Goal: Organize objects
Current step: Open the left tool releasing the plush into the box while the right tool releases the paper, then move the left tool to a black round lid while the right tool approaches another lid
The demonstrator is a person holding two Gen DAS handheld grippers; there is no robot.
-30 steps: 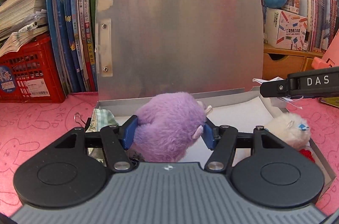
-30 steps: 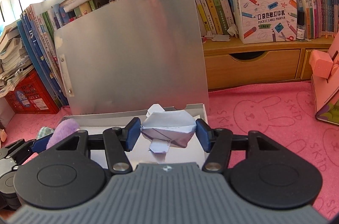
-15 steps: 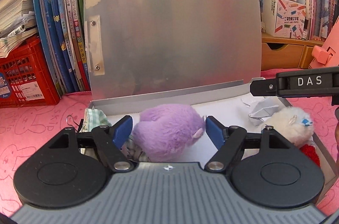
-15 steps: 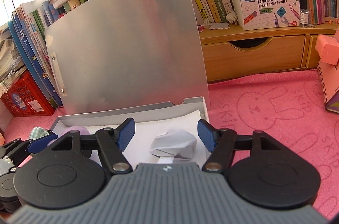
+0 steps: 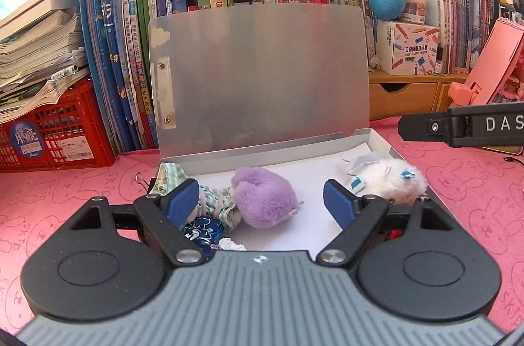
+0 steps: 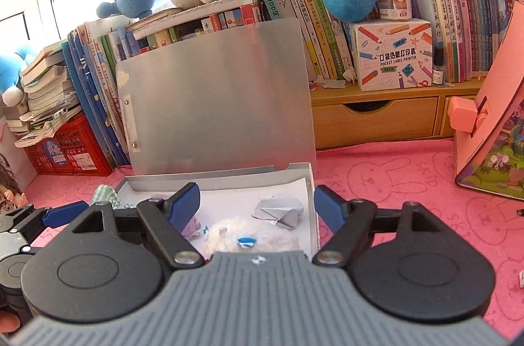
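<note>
A flat grey box with its lid upright lies on the pink cloth. Inside rest a purple plush toy, a white fluffy toy, a folded white paper piece and checked and blue fabric bits. My left gripper hangs just in front of the purple toy, its jaws still opening and touching nothing. My right gripper is pulled back over the box's right half, jaws opening too; the paper piece and the white toy lie free below it.
Books, a red crate and plush toys line the back. A wooden drawer unit carries a label printer box. A pink board leans at the right. A checked cloth hangs over the box's left edge.
Both grippers opened, let go of the purple toy and the folded paper, then drew back and rose. Both things now lie in the box.
</note>
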